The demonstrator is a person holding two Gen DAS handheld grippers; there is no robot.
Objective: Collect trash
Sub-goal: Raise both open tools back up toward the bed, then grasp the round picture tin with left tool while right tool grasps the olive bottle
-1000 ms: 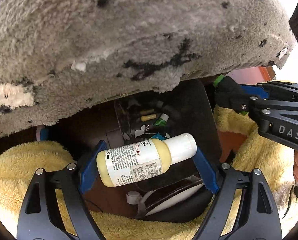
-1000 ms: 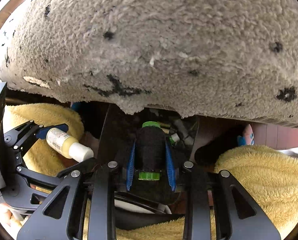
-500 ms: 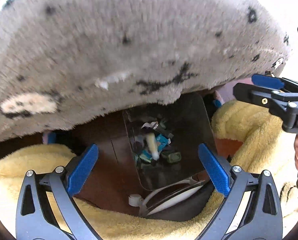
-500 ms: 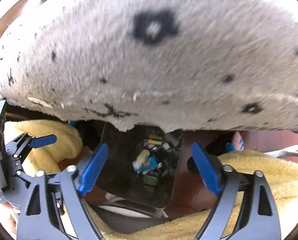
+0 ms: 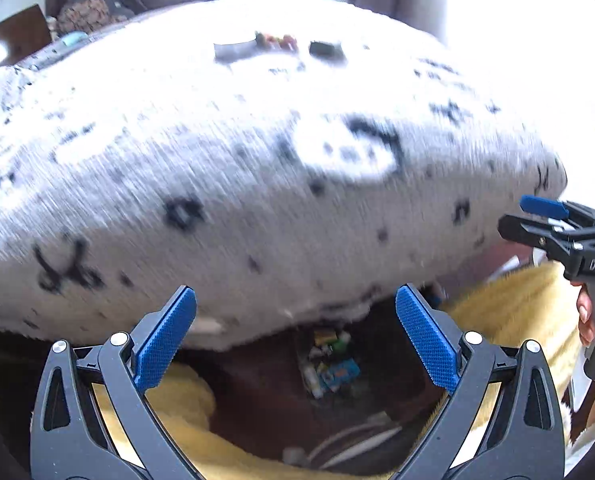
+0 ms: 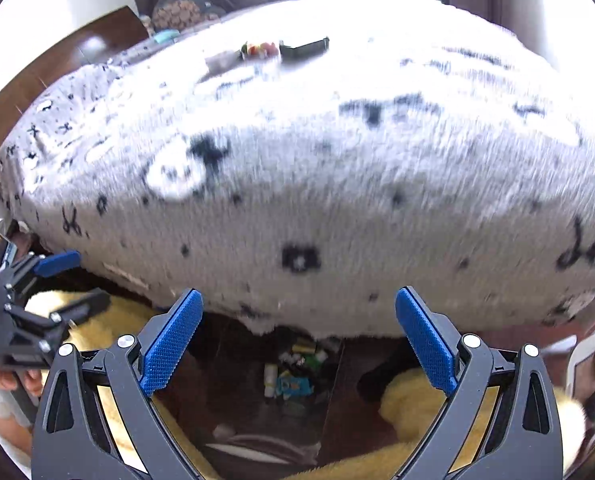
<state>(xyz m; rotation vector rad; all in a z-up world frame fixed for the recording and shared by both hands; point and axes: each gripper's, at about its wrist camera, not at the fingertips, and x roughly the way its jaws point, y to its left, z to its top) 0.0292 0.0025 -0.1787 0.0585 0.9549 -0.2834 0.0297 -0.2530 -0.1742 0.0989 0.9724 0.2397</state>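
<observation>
My left gripper [image 5: 296,344] is open and empty, held above a dark bin [image 5: 377,396] on the floor. Several pieces of trash [image 5: 329,364], with a pale bottle among them, lie in the bin. My right gripper [image 6: 299,346] is open and empty too, above the same bin [image 6: 333,404] and its trash [image 6: 293,372]. The right gripper shows at the right edge of the left wrist view [image 5: 537,220], and the left gripper at the left edge of the right wrist view [image 6: 65,284]. Small dark and coloured items [image 6: 285,48] lie far back on the bed.
A bed with a white fleece blanket with black marks [image 5: 257,160] fills the upper view and overhangs the bin. Yellow fluffy fabric [image 5: 509,312] lies on both sides of the bin. A white device [image 6: 589,376] sits at the far right.
One second ago the left gripper held a pale yellow bottle and the right a black and green object. Both opened, the objects dropped into the bin, and both grippers rose and pulled back.
</observation>
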